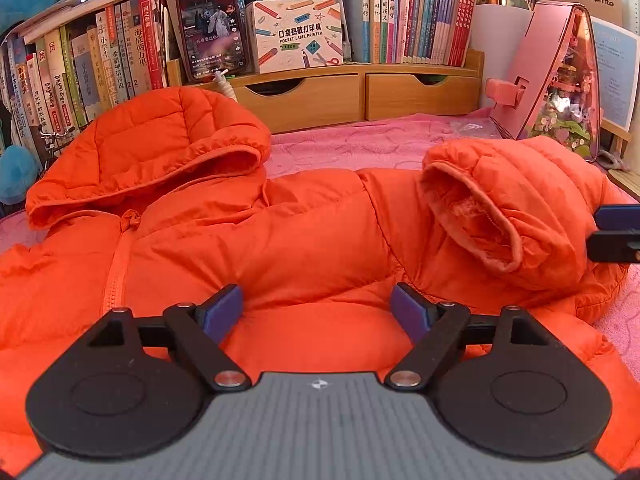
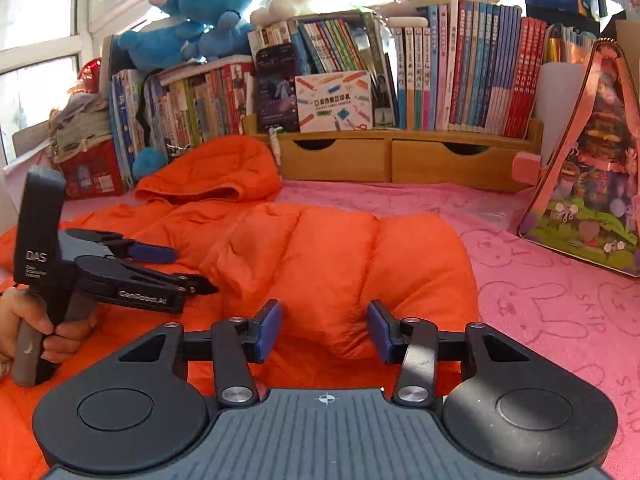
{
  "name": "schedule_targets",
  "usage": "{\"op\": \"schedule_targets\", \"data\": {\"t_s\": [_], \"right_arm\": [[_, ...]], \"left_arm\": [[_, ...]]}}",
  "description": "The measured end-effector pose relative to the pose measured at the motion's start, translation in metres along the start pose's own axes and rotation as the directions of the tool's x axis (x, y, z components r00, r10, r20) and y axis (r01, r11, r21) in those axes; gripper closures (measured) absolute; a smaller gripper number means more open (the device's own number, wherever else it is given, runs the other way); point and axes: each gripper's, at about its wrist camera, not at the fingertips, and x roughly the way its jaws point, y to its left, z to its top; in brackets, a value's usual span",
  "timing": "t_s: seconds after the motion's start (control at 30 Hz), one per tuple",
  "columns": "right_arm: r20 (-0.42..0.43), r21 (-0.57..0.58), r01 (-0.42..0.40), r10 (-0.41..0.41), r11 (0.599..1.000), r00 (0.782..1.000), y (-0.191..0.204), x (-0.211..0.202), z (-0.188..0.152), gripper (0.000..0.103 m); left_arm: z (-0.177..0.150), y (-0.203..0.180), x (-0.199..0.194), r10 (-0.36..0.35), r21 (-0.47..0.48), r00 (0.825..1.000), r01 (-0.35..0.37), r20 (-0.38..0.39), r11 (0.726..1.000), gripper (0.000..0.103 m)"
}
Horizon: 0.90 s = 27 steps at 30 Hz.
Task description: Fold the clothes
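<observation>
A: What is the garment like?

B: An orange puffy jacket [image 1: 312,236], quilted, zipped up the front, lying across a pink cloth [image 2: 540,280] printed with rabbit outlines. Its hood [image 1: 160,160] lies toward the books. One sleeve [image 1: 520,208] is folded back onto the body, its cuff gaping and the pale lining showing.

A: And the grippers?

B: The left gripper [image 1: 318,312] has its jaws spread wide over the jacket's body; the blue pads [image 1: 222,312] stand apart on either side of a swell of fabric and pinch nothing. The right gripper [image 2: 324,334] stands part-way open above the folded sleeve, with a bulge of orange between its pads [image 2: 268,332], but I cannot tell whether they press on it. In the right wrist view a hand [image 2: 36,332] grips the left tool's handle.

A: The room?

B: Rows of books [image 1: 420,20] stand on a wooden shelf with two drawers [image 1: 360,96]. A phone [image 1: 212,24] with a lit screen leans there beside a label-printer box [image 1: 296,36]. Blue plush toys [image 2: 192,20] lie on top of the books, a pink diorama [image 2: 592,168] stands at the right, and a window [image 2: 36,40] at the left.
</observation>
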Motion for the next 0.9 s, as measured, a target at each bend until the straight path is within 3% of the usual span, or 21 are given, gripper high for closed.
{"op": "schedule_targets", "data": {"t_s": [0.03, 0.07, 0.1, 0.13, 0.2, 0.23, 0.3, 0.33, 0.37, 0.43, 0.47, 0.5, 0.53, 0.63, 0.67, 0.73, 0.8, 0.9], "right_arm": [[-0.005, 0.032, 0.173, -0.173, 0.984, 0.985, -0.009, 0.004, 0.001, 0.056], [-0.015, 0.062, 0.341, -0.34, 0.938, 0.94, -0.019, 0.008, 0.002, 0.056], [-0.027, 0.1, 0.502, -0.502, 0.859, 0.865, -0.029, 0.009, 0.004, 0.055], [-0.026, 0.142, 0.588, -0.591, 0.797, 0.807, -0.036, 0.005, 0.004, 0.056], [-0.007, 0.224, 0.658, -0.674, 0.719, 0.739, -0.043, -0.012, -0.002, 0.055], [0.016, 0.245, 0.664, -0.688, 0.706, 0.725, -0.041, -0.022, -0.006, 0.053], [0.09, 0.213, 0.663, -0.69, 0.718, 0.718, -0.025, -0.035, -0.012, 0.045], [0.135, 0.183, 0.633, -0.657, 0.752, 0.741, -0.016, -0.039, -0.014, 0.042], [0.183, 0.146, 0.579, -0.597, 0.802, 0.781, -0.007, -0.042, -0.015, 0.042], [0.192, 0.082, 0.388, -0.397, 0.918, 0.898, 0.006, -0.034, -0.007, 0.04], [0.181, 0.054, 0.273, -0.279, 0.96, 0.943, 0.012, -0.028, -0.003, 0.039], [0.161, 0.042, 0.163, -0.168, 0.986, 0.973, 0.018, -0.02, 0.001, 0.039], [0.131, 0.04, 0.076, -0.08, 0.996, 0.988, 0.024, -0.008, 0.006, 0.038], [0.019, 0.025, 0.002, -0.002, 1.0, 1.0, 0.036, 0.033, 0.016, 0.037], [-0.022, 0.02, 0.014, -0.014, 1.0, 1.0, 0.037, 0.045, 0.018, 0.037], [-0.075, 0.015, 0.087, -0.086, 0.996, 0.994, 0.023, 0.061, 0.017, 0.031], [-0.098, 0.084, 0.128, -0.12, 0.988, 0.988, -0.003, 0.06, 0.015, 0.026], [-0.115, 0.077, 0.307, -0.298, 0.948, 0.948, -0.044, 0.054, 0.006, 0.028]], "left_arm": [[0.0, 0.0, 0.0, 0.0, 0.0, 1.0, 0.0, 0.0, 1.0, 0.02], [0.0, 0.0, 0.0, 0.0, 0.0, 1.0, 0.0, 0.0, 1.0, 0.02], [0.0, 0.0, 0.0, 0.0, 0.0, 1.0, 0.0, 0.0, 1.0, 0.02], [0.0, 0.0, 0.0, 0.0, 0.0, 1.0, 0.0, 0.0, 1.0, 0.02], [-0.001, 0.0, 0.0, 0.0, 0.001, 1.0, 0.0, 0.0, 1.0, 0.019], [-0.001, 0.0, 0.0, 0.0, 0.001, 1.0, 0.0, 0.0, 1.0, 0.019], [-0.001, 0.0, 0.0, 0.001, 0.002, 1.0, -0.001, -0.001, 1.0, 0.019], [-0.001, 0.0, 0.0, 0.002, 0.003, 1.0, -0.002, -0.001, 1.0, 0.019], [-0.001, 0.0, 0.0, 0.003, 0.004, 1.0, -0.003, -0.001, 1.0, 0.019], [-0.001, -0.001, 0.0, 0.007, 0.007, 1.0, -0.007, -0.001, 1.0, 0.019], [-0.001, -0.001, 0.0, 0.009, 0.008, 1.0, -0.009, -0.001, 1.0, 0.018], [-0.001, -0.002, 0.001, 0.012, 0.009, 1.0, -0.011, -0.001, 1.0, 0.018], [-0.001, -0.002, 0.001, 0.013, 0.009, 1.0, -0.013, -0.002, 1.0, 0.018], [0.0, -0.002, 0.001, 0.017, 0.007, 1.0, -0.017, -0.003, 1.0, 0.017], [0.0, -0.002, 0.001, 0.017, 0.007, 1.0, -0.017, -0.003, 1.0, 0.017], [0.0, -0.002, 0.001, 0.016, 0.006, 1.0, -0.016, -0.004, 1.0, 0.016], [0.0, -0.001, 0.001, 0.014, 0.004, 1.0, -0.014, -0.005, 1.0, 0.016], [0.0, 0.0, 0.001, 0.011, 0.001, 1.0, -0.011, -0.005, 1.0, 0.016]]}}
